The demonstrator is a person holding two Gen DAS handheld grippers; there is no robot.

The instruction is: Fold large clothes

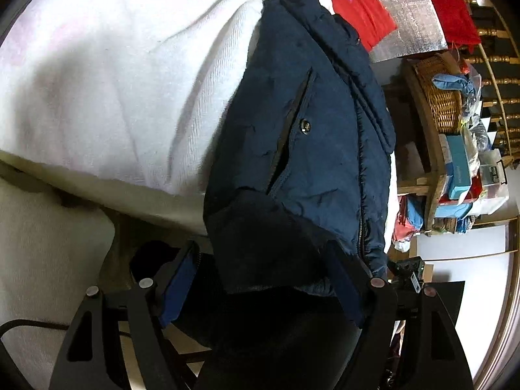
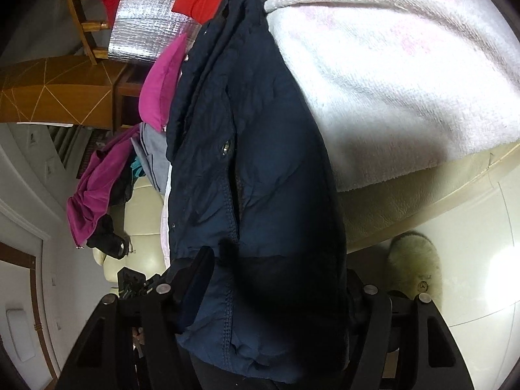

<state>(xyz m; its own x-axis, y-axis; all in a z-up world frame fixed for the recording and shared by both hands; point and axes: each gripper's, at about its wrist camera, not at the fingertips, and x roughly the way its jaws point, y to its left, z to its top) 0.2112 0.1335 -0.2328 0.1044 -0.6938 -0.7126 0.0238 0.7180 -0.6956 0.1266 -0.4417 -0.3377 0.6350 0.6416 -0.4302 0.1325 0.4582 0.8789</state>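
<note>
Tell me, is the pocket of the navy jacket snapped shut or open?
Open: the navy jacket pocket slit gapes beside its snap.

- The jacket (image 1: 302, 136) lies on the towel (image 1: 113, 81), its near end between the left gripper's (image 1: 266, 279) 2 fingers (image 1: 182, 279).
- Right of the jacket stands a basket (image 1: 438, 97) on a shelf (image 1: 432, 175).
- In the right wrist view, the jacket's (image 2: 260, 162) hem lies between the right gripper's (image 2: 276, 286) fingers (image 2: 198, 279); clothes (image 2: 97, 188) lie left of it, a slipper (image 2: 412, 266) right.

Left gripper (image 1: 265, 279) low in own view, both black fingers spread wide, blue pads (image 1: 180, 287) facing inward, dark cloth bunched between them. Left jaws clamped on that cloth? Cannot tell. Right gripper (image 2: 276, 279) same story: fingers spread, one pad (image 2: 198, 287) showing at left, other finger buried under fabric. Grip there unclear too.
</note>
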